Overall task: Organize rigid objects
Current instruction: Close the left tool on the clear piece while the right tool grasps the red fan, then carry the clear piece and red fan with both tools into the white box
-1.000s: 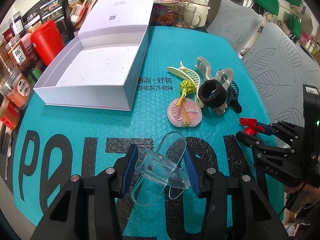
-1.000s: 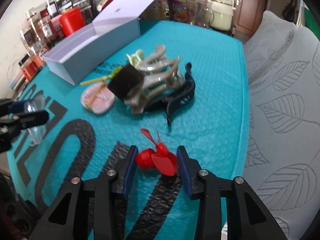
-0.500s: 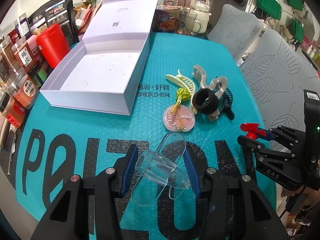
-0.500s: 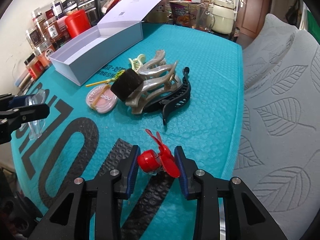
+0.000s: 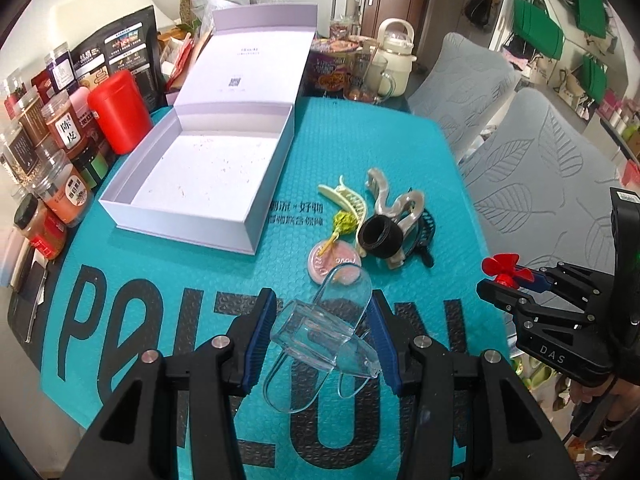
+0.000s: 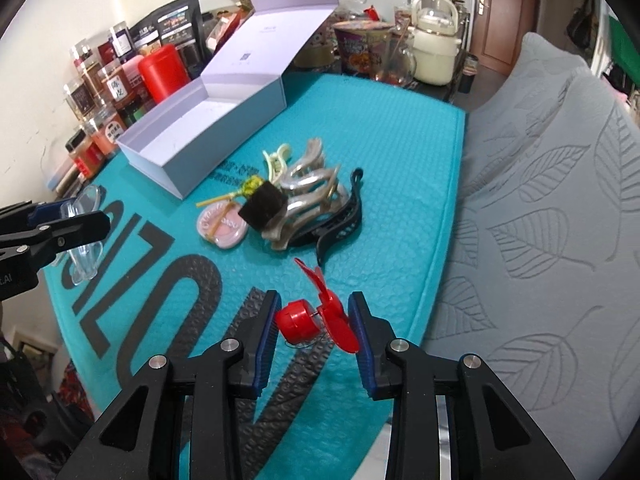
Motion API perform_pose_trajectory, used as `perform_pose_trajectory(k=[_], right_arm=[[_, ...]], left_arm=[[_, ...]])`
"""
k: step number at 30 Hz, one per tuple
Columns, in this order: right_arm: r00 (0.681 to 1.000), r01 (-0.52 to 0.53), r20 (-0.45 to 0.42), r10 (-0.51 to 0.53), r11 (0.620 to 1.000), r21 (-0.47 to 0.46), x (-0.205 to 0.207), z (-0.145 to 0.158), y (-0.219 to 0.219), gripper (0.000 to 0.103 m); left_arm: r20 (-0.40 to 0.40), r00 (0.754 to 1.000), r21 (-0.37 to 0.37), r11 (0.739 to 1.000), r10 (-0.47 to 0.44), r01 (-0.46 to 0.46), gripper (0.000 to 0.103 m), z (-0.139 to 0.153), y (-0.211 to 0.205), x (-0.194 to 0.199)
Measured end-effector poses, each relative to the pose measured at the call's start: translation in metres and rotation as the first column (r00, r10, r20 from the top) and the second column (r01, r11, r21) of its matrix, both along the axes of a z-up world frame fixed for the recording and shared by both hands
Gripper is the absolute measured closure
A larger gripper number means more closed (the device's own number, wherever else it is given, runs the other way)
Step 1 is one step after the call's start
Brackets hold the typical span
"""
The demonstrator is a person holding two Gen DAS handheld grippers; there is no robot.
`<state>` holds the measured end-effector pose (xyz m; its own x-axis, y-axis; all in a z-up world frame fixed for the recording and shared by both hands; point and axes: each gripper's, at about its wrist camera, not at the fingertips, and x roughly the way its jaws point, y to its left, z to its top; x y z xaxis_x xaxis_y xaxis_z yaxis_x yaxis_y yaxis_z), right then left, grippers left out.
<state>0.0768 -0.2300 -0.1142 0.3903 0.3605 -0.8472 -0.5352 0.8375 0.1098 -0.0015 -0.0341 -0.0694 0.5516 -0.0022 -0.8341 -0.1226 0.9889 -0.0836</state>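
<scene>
Left wrist view: your left gripper (image 5: 322, 330) clamps the clear scoop (image 5: 320, 326), the right gripper (image 6: 314, 320) pinches the red propeller (image 6: 316, 312); the white box (image 5: 192, 216) lies at eleven o'clock, nearer your left.

Mat: a teal bubble-textured mat (image 5: 360, 148) with big black letters covers the table.
Red canister: a red lidded canister (image 5: 119, 111) stands just beyond the mat's far left edge.
Jars: clear spice jars (image 5: 60, 184) with printed labels crowd the left side, some with black caps.
Black packets: dark printed packets (image 5: 120, 54) lean against the wall behind the jars.
Kettle: a cream kettle (image 6: 434, 46) with a looped handle sits past the mat's far end.
Noodle cup: a purple cup (image 6: 358, 52) stands beside the kettle.
Cushions: grey cushions (image 6: 560, 200) stitched with leaf shapes lie along the right.
Door: a brown door (image 6: 504, 8) is at the back.
Green bags: green bags (image 5: 536, 28) hang at the far right.
</scene>
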Motion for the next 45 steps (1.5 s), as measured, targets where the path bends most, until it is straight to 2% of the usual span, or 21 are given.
perform_pose_trajectory(k=[2,16,34,45], right_arm=[[1.000,0.007,0.008,-0.007,1.000,0.001,-0.002,0.007,0.002,0.073],[0.999,0.039,0.007,-0.039,0.999,-0.003,-0.031,0.031,0.041,0.073],[0.999,-0.039,0.016,0.038,0.998,0.057,-0.047,0.044,0.147,0.073],[0.997,-0.074,0.028,0.073,0.994,0.074,-0.037,0.052,0.204,0.073]], left_arm=[[0.010,1.000,0.002,1.000,-0.009,0.009,0.057,0.005,0.001,-0.001],[0.051,0.994,-0.018,0.996,-0.092,0.093,0.057,0.023,0.031,-0.004],[0.070,0.996,0.006,0.999,-0.054,0.054,0.057,0.033,0.121,-0.012],[0.091,0.994,0.010,0.998,-0.060,0.060,0.056,0.037,0.172,0.012]])
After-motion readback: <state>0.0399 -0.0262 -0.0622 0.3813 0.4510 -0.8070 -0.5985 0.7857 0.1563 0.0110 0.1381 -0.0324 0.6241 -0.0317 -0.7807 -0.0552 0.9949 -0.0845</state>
